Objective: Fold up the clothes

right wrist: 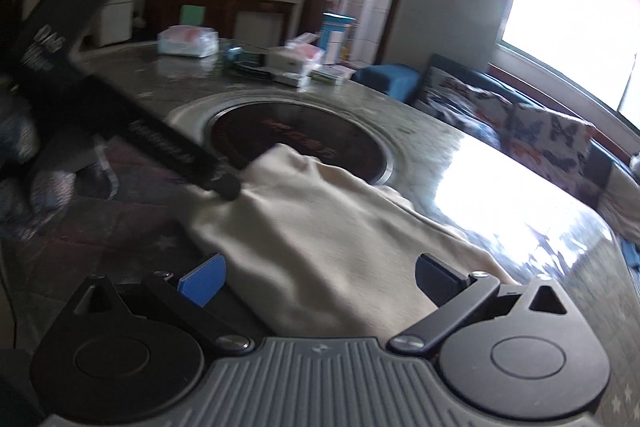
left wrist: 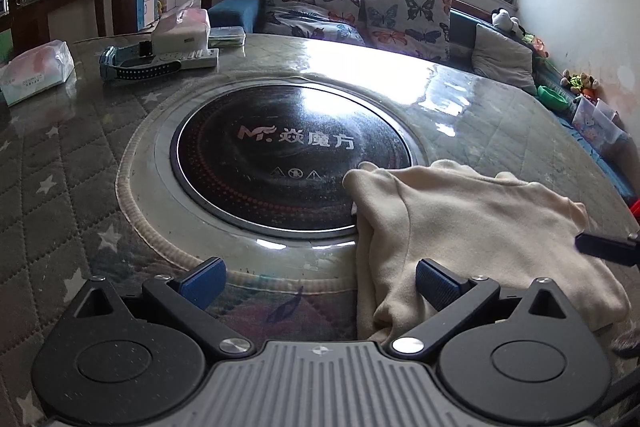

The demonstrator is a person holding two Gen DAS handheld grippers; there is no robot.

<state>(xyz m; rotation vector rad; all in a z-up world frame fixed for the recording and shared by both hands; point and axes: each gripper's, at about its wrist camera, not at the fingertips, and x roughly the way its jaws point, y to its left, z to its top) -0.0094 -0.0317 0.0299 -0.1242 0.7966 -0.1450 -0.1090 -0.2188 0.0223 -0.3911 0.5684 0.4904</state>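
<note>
A cream garment (left wrist: 480,227) lies folded on the round table, partly over the black hotplate (left wrist: 292,155). My left gripper (left wrist: 320,285) is open, low over the table at the garment's near left edge, its right finger over the cloth. In the right wrist view the garment (right wrist: 320,227) lies ahead. My right gripper (right wrist: 320,281) is open and empty just above its near edge. The left gripper's body (right wrist: 120,115) shows there at the garment's far left side. The right gripper's tip (left wrist: 608,249) shows in the left view at the garment's right.
The table (left wrist: 80,167) has a quilted star cover under clear plastic. Tissue packs (left wrist: 36,71), a blue watch (left wrist: 136,67), a remote and boxes (left wrist: 184,31) sit at its far left. A sofa with butterfly cushions (left wrist: 404,19) and toys stands behind.
</note>
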